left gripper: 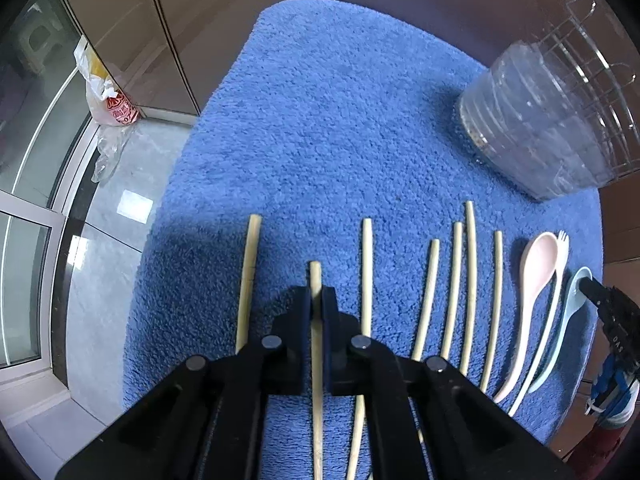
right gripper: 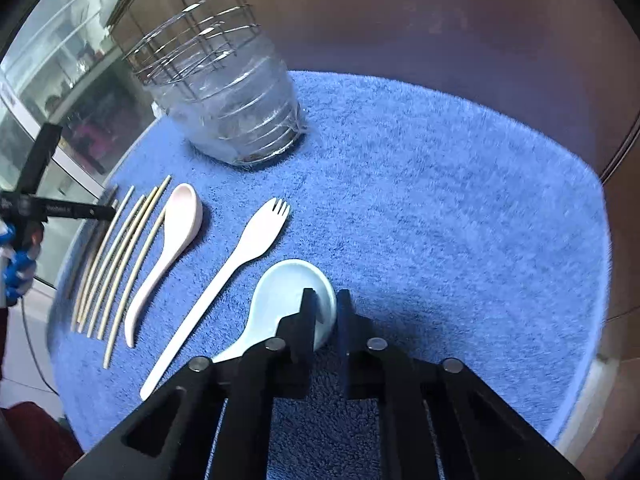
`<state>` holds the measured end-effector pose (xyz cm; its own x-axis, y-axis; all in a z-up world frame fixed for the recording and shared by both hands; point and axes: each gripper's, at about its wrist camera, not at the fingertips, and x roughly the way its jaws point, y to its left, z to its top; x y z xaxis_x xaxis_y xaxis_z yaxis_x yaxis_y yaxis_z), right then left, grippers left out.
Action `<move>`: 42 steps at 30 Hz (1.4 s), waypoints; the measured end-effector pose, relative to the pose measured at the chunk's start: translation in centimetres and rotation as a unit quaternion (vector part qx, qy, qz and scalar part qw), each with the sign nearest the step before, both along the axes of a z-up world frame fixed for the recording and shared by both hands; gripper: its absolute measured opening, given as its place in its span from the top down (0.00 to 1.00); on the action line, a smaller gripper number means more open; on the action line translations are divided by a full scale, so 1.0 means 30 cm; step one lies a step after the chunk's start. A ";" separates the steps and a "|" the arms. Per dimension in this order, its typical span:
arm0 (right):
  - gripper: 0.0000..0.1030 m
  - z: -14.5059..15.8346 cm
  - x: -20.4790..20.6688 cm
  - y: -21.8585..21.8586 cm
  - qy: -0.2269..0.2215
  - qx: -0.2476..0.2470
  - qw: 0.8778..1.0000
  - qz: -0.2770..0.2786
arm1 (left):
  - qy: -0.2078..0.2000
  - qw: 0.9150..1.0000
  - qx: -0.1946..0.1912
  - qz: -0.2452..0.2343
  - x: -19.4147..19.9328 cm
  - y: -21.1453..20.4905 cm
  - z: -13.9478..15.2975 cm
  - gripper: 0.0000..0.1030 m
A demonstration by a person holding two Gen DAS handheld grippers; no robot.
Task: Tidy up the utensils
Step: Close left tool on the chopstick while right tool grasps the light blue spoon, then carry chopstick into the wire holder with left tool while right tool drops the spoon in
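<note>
Utensils all lie on the blue mat [left gripper: 340, 120]; judging by this, sorting has barely begun. The wire holder [right gripper: 224, 92], wrapped in clear plastic, appears empty, though glare makes that unsure. The left gripper [left gripper: 318, 300] is closed on one chopstick [left gripper: 315, 276] in a row of chopsticks. The right gripper [right gripper: 325, 316], nearly closed, pinches the rim of the blue spoon [right gripper: 280, 304]. The pink spoon [right gripper: 176, 236] and spork [right gripper: 240, 264] lie beside it, untouched. Chopstick near ends are hidden under the left gripper, so an exact count is unclear.
</note>
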<state>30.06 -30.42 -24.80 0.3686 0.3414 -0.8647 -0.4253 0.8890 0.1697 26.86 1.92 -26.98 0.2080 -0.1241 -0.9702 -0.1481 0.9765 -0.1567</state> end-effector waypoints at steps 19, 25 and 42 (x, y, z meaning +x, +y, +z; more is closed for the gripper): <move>0.94 0.449 -0.350 0.115 -0.228 -0.101 0.967 -0.049 | -0.269 0.962 -0.039 0.017 -0.223 0.042 0.508 0.95; 0.94 0.664 -0.339 0.237 -0.325 -0.109 0.936 -0.074 | -0.386 0.920 -0.066 0.013 -0.189 -0.009 0.777 0.95; 0.95 0.649 -0.020 0.374 -0.434 -0.163 0.875 -0.143 | -0.534 0.840 -0.068 0.061 0.171 -0.206 0.814 0.95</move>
<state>29.47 -19.21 -5.34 0.9642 -0.0842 -0.2514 -0.0211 0.9209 -0.3892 32.00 -4.27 -2.56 0.9706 -0.1337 -0.2004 0.0505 0.9263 -0.3735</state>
